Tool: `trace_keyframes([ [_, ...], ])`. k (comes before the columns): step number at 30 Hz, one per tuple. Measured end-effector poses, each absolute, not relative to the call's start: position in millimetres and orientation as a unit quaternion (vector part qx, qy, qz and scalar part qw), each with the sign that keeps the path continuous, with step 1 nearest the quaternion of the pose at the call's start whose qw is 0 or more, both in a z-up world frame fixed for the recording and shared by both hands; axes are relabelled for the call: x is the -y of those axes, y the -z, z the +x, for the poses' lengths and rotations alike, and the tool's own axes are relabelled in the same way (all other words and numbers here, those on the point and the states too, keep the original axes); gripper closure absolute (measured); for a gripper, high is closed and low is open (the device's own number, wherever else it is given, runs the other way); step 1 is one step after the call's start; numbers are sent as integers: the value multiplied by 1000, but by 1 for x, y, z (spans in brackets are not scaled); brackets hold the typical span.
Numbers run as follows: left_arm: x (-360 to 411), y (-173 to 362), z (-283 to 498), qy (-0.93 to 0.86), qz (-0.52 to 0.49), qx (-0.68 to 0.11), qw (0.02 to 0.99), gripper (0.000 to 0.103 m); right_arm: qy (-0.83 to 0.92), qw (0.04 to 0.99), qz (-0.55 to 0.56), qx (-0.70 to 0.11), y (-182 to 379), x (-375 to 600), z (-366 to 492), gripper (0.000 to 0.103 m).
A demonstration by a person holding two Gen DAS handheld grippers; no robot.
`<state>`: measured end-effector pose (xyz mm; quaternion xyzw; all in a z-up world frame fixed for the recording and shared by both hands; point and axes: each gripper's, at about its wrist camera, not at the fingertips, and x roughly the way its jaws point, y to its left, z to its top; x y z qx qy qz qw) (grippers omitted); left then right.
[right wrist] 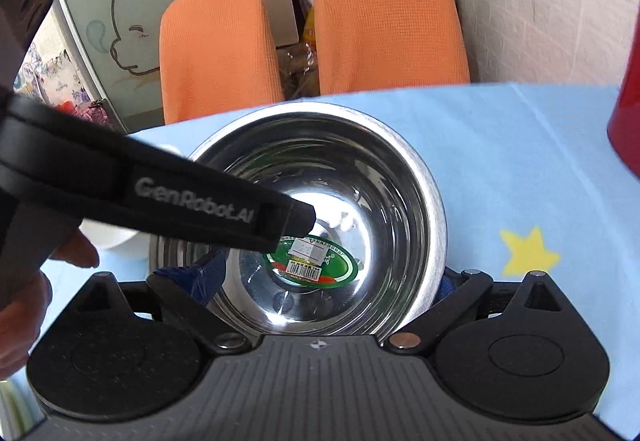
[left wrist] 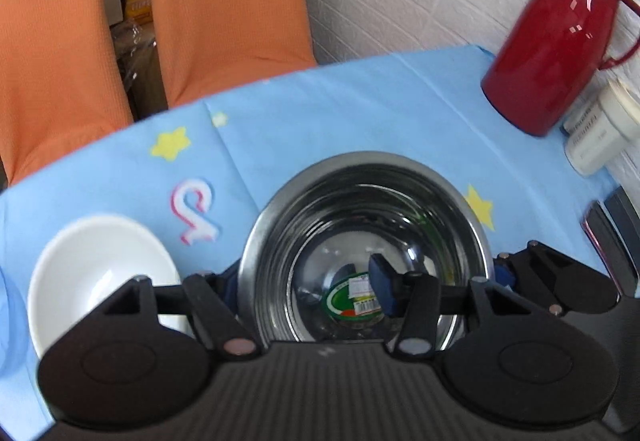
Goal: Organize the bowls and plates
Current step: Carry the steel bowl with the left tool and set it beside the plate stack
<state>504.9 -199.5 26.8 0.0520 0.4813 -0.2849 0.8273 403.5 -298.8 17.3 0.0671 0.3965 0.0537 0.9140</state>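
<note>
Two claws at one steel bowl. Only in left wrist view: white bowl on bench, left of left claw. Only in right wrist view: hand tilting that claw downward, clamped on bowl wall. Right claw spread wide around bowl, not pressing.

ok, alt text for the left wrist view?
A steel bowl with a green sticker inside fills the centre, its left wall between the left gripper's fingers. Around it: a blue star-print tablecloth, a white bowl at left, a red jug at far right, two orange chair backs behind.
</note>
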Motion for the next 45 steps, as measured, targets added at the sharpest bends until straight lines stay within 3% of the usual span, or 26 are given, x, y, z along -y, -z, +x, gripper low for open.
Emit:
trace_keyframes([
  [21, 131, -17, 325, 288, 9, -517, 806, 52, -89, 900, 59, -422, -19, 240, 236, 15],
  [35, 124, -1, 305, 287, 14, -521, 804, 50, -92, 894, 72, -432, -5, 233, 214, 15],
  [40, 125, -5, 303, 272, 29, -499, 822, 32, -90, 900, 63, -422, -8, 238, 202, 17],
  [45, 111, -25, 298, 264, 13, -476, 839, 31, -68, 910, 95, -398, -16, 259, 188, 17],
])
